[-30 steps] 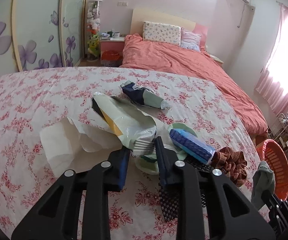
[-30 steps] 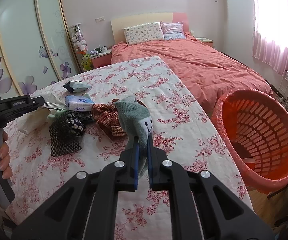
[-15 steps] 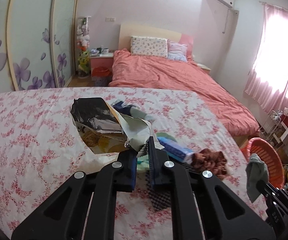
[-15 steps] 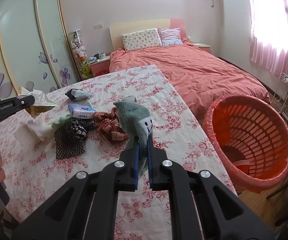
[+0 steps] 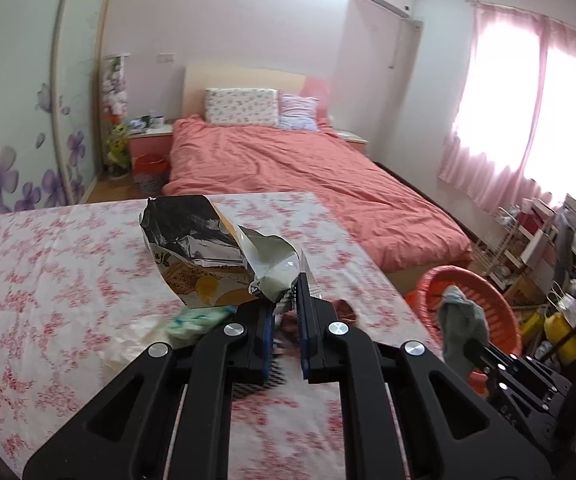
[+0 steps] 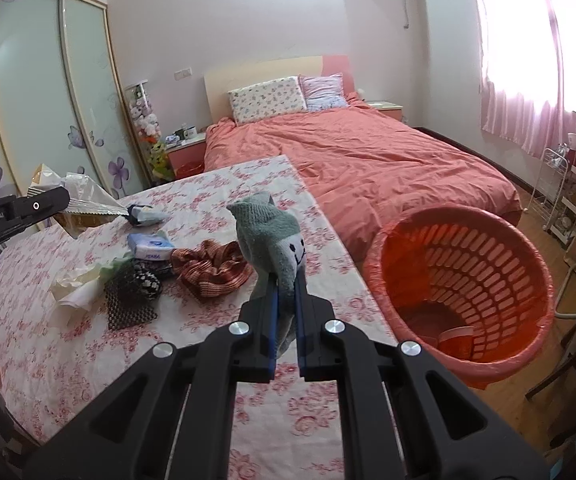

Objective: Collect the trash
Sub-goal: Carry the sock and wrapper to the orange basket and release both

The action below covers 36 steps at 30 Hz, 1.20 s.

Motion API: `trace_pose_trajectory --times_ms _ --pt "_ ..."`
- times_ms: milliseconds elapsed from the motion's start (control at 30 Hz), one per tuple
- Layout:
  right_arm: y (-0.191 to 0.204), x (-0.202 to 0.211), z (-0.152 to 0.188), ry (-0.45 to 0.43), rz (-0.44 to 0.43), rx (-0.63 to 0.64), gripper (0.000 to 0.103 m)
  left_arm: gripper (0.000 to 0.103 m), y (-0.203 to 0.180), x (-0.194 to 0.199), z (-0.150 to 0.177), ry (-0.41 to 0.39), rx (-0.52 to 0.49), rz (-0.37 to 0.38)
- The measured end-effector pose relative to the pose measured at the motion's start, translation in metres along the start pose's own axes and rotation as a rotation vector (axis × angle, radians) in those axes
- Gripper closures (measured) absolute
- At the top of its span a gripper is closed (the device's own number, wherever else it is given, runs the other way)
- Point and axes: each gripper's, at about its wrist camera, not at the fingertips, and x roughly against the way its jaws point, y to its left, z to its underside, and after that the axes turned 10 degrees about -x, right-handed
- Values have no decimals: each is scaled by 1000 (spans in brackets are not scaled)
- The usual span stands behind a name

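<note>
Pinching a crumpled snack bag (image 5: 208,256) by its torn corner, the left gripper (image 5: 286,304) has both pads pressed together on a thin fold of foil film; the bag's body stands up ahead of and to the left of the fingertips, its silver inside showing, clear of the floral tablecloth (image 5: 48,280).

Handling judgement: the bag looks empty or nearly so, very light, crinkly and slick. A grip on one doubled edge should hold, but the film could slide out if swung hard. The serrated seal is probably the stiffest place to take.

Right gripper (image 6: 286,280): jaws closed on the lower part of a grey-green knitted sock (image 6: 272,236), which stands up past the fingertips with a stitched face on it. Soft, limp, high friction; unlikely to slip.

Outward from the right claw: a red-brown striped cloth (image 6: 212,268) lies just left of and beyond the tips; further left a tissue pack (image 6: 150,246), a black mesh piece (image 6: 132,296) and crumpled white paper (image 6: 76,288), all resting on the cloth. A small dark wrapper (image 6: 144,214) lies farther off.

To the right of the claw, below table level, stands the orange basket (image 6: 467,272), mouth open, a cup-like item at its bottom.

Judgement: both loads look ready to go to the basket.
</note>
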Motion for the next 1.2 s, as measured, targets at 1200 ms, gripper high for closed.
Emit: trace_pose_trajectory --times_ms 1200 --pt "-175 19 -31 -115 196 -247 95 93 -178 -55 5 45 -181 411"
